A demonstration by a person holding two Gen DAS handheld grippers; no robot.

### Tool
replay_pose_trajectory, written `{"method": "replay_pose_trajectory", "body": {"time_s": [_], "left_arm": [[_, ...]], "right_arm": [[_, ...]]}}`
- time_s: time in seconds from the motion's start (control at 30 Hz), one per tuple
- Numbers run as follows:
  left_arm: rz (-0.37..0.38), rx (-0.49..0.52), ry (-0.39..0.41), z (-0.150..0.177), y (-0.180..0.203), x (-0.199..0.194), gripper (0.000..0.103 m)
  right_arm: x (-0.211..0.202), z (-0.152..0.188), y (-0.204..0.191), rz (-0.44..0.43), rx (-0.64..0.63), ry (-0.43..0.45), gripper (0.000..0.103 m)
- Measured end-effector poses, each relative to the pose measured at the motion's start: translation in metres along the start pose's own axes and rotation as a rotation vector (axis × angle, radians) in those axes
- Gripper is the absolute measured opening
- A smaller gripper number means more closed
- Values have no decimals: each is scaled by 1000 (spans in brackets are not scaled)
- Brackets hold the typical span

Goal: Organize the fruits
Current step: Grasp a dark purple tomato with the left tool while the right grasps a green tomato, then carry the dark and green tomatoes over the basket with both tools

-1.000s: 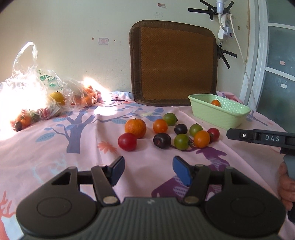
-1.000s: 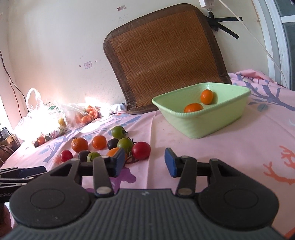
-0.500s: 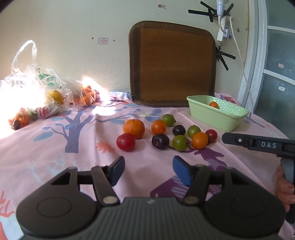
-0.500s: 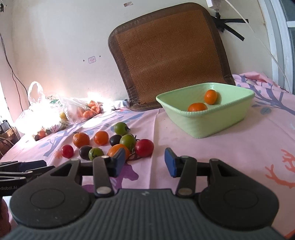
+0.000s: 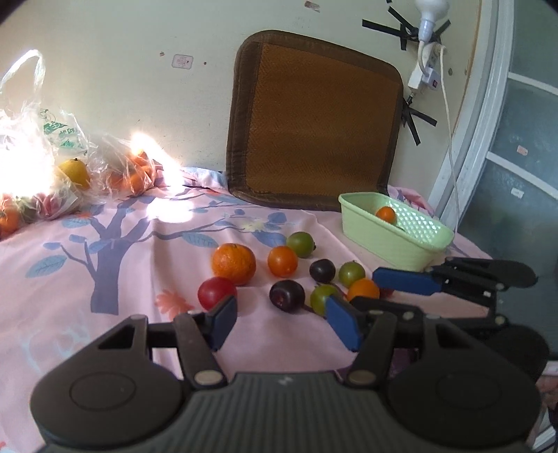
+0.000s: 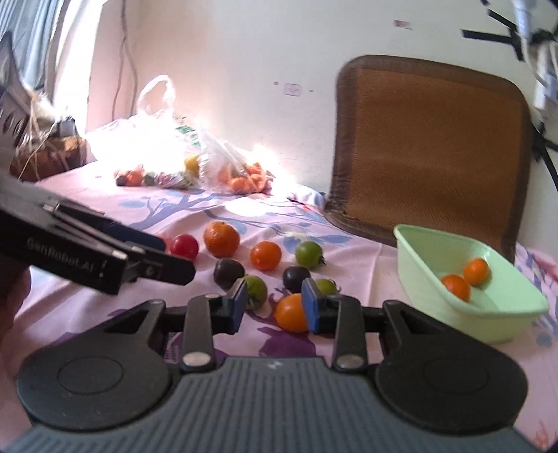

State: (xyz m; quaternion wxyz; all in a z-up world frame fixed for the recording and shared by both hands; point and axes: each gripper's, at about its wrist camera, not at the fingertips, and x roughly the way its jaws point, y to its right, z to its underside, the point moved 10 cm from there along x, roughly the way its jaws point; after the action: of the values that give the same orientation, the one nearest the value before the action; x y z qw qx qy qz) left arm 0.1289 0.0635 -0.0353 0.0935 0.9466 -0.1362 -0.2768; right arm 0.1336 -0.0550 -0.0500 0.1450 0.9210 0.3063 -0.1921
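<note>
Two small orange fruits (image 6: pixel 465 278) lie in the pale green plastic basket (image 6: pixel 516 313) on pink tree-printed cloth (image 5: pixel 87 313); both grippers (image 5: pixel 279 322) (image 6: pixel 273 306) gape, the right's jaws just narrowing around nothing.

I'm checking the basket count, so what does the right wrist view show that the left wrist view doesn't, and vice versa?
Only the right wrist view shows two orange fruits inside the green basket; the left wrist view shows one. Only the left wrist view shows the light bulb on the wall. Both show the loose fruit and the brown mat.
</note>
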Motion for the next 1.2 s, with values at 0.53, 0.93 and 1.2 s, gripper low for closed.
{"method": "replay_pose_trajectory", "body": {"time_s": [0.53,0.93,1.2], "left_arm": [[-18,234,-59,-7,28,36,58],[-20,256,-138,13,43,53,30],[192,319,-137,39,131,21,30]], "right_arm": [[-2,11,-6,40,-163,-36,28],[-55,53,51,169,215,-50,28],[-73,65,68,218,266,-23,28]]}}
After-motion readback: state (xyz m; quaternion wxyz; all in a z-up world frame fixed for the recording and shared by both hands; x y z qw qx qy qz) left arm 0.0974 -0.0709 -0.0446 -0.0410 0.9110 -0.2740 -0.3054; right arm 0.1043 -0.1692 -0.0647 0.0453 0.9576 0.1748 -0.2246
